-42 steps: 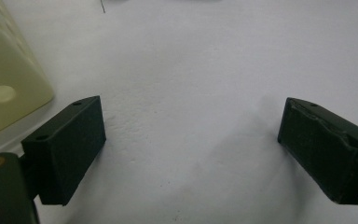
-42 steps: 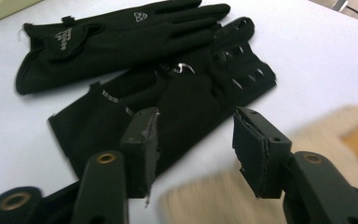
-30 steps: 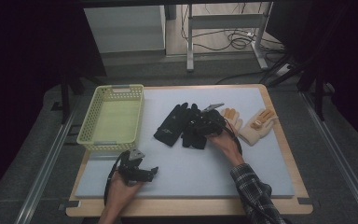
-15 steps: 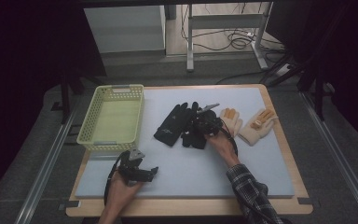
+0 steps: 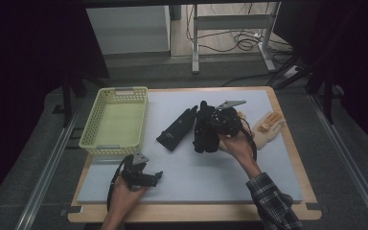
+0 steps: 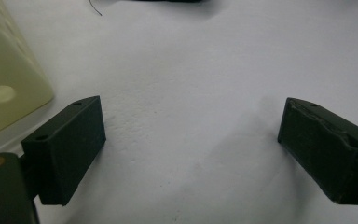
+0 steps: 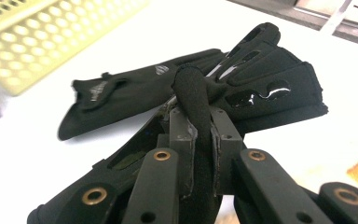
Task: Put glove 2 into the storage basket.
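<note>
Two black fabric gloves (image 5: 176, 128) and two tan knitted gloves (image 5: 267, 125) are seen on the pale blue mat (image 5: 196, 172), beside one yellow plastic basket (image 5: 116, 120). One black glove (image 7: 200, 100), near the mat's middle, is pinched by the right gripper (image 7: 203, 140). The left gripper (image 6: 191, 140) is held wide open with nothing in it.

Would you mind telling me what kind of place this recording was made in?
Most likely a lab or workshop set up for recording demonstrations. A wooden table with a pale mat sits between metal floor rails, loose cables lie on the floor behind it, and the surroundings are dark.
</note>
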`<action>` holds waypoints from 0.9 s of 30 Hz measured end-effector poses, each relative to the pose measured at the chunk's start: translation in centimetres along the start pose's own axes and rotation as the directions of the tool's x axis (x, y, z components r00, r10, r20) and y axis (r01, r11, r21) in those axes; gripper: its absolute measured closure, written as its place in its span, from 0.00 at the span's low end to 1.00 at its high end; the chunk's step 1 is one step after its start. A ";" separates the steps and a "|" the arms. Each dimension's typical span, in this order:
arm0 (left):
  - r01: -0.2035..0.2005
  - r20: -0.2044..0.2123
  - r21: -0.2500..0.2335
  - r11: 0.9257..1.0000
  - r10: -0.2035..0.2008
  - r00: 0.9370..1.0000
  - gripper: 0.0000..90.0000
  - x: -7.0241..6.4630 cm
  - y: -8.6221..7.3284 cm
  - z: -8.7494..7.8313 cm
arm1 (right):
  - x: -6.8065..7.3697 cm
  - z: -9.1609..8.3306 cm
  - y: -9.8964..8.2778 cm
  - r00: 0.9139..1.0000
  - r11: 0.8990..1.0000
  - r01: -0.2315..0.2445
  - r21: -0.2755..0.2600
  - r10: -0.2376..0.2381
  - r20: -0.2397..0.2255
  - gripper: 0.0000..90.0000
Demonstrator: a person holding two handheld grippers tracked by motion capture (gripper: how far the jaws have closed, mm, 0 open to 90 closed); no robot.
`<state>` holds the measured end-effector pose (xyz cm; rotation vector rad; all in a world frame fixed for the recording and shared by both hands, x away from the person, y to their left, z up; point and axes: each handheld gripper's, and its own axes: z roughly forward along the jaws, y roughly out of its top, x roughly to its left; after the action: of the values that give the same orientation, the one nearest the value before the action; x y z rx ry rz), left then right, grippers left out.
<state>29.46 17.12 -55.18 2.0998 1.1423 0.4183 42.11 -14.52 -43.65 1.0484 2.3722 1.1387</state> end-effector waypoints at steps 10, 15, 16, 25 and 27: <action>0.000 -0.001 -0.002 1.000 0.000 1.000 0.08 0.0 0.0 0.0 | 3.4 -4.6 -2.5 0.998 0.998 0.023 -0.052 -0.026 -0.060 0.90; 0.001 -0.001 -0.003 1.000 -0.001 1.000 0.08 0.0 0.0 0.0 | 4.6 -5.0 -4.4 0.996 0.999 0.009 -0.045 -0.013 -0.088 0.90; 0.001 -0.001 -0.003 1.000 -0.001 1.000 0.08 0.0 0.0 0.0 | 5.1 -4.8 -5.6 0.995 0.999 0.000 -0.038 -0.003 -0.100 0.90; 0.001 -0.001 0.000 1.000 -0.001 1.000 0.08 0.0 0.0 0.0 | 5.9 -2.7 -10.2 0.994 1.000 -0.005 0.027 0.008 -0.108 0.68; 0.002 -0.001 0.000 1.000 -0.002 1.000 0.08 0.0 0.0 0.0 | 5.9 -2.9 -10.2 0.995 1.000 0.001 0.026 0.001 -0.095 0.63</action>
<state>29.45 17.11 -55.18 2.0984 1.1441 0.4187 31.61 -16.08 -49.46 1.0236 2.4661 1.1862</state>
